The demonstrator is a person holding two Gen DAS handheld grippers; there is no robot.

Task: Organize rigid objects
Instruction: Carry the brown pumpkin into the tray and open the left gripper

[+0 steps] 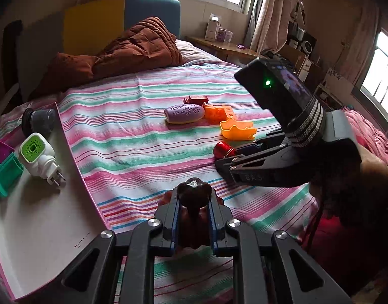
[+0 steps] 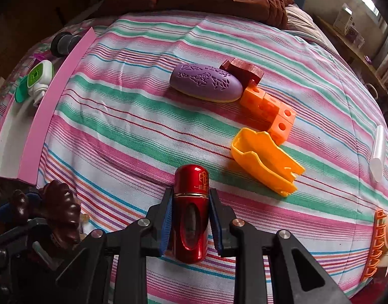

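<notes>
— On the striped bedspread [image 2: 133,131], what does each claw have?

— The right gripper [image 2: 191,202] is clamped on a red metal cylinder [image 2: 190,202], its blue pads [image 2: 166,225] pressing both sides; the cylinder's rounded end pokes out past the fingertips. The left gripper [image 1: 194,202] is closed tight on a dark brown ridged piece [image 1: 193,193], glossy and lumpy, which sticks up between its fingers.

— Are both above the bed?

— Both point down at the cloth. From the left wrist view the right gripper lies low over the bedspread on the right, with the red cylinder showing at its tip. Whether either held thing touches the cloth, I cannot tell.

— What lies beyond them?

— Just past the red cylinder sits a yellow-orange open mould [image 2: 266,162]. Behind it is a chain of orange cubes with holes [image 2: 268,109], touching a purple oval piece with an engraved pattern [image 2: 206,82]. A dark red block [image 2: 242,72] lies against the purple oval's far end.

— And to the left?

— A tray with a pink rim [image 1: 69,152] lies at the bed's left edge. In it rest a white plug-in device with a green face [image 1: 38,155], a green plastic piece [image 1: 6,174] beside it, and a dark round-based item [image 1: 39,121] at the far end.

— Anything at the right?

— A white tube [image 2: 379,152] lies near the right edge, and an orange lattice piece [image 2: 375,243] lower down. A brown quilt [image 1: 133,48] is heaped at the head of the bed.
</notes>
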